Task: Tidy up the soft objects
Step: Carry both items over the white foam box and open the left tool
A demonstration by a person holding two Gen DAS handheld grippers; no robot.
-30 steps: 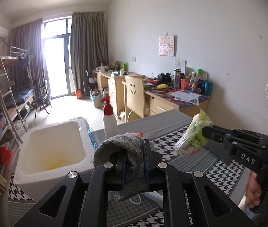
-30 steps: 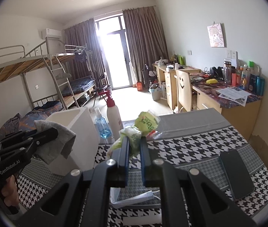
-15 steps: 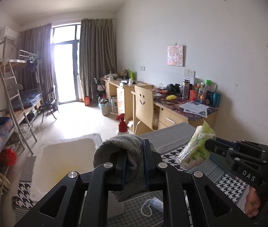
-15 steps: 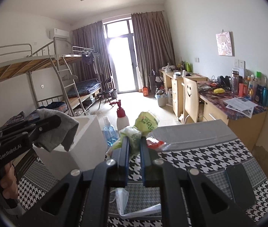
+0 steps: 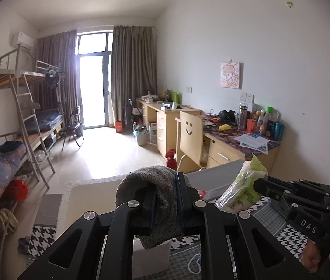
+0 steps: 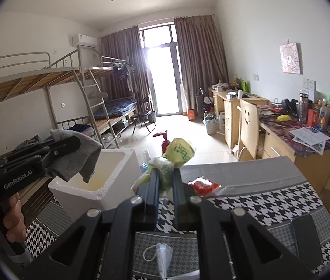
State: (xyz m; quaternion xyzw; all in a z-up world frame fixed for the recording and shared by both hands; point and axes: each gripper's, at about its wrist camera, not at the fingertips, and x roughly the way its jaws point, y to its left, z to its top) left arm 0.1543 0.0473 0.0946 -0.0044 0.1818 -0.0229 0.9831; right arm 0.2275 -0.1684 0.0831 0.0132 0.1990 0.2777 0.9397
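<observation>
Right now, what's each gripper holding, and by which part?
Left gripper: grey cloth, pinched mid-fold, ends draping over. Right gripper: green plastic packet, jaws shut on its crumpled lower end.

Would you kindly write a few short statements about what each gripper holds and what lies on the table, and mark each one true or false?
1. The left gripper is shut on a grey cloth. True.
2. The right gripper is open with nothing between its jaws. False: it is shut on a green plastic packet.
3. The white foam box has its lid on. False: its top is open and the inside shows.
4. A face mask lies on the houndstooth table cover. True.
5. The grey cloth already lies inside the foam box. False: it hangs from the left gripper, above the box.
</observation>
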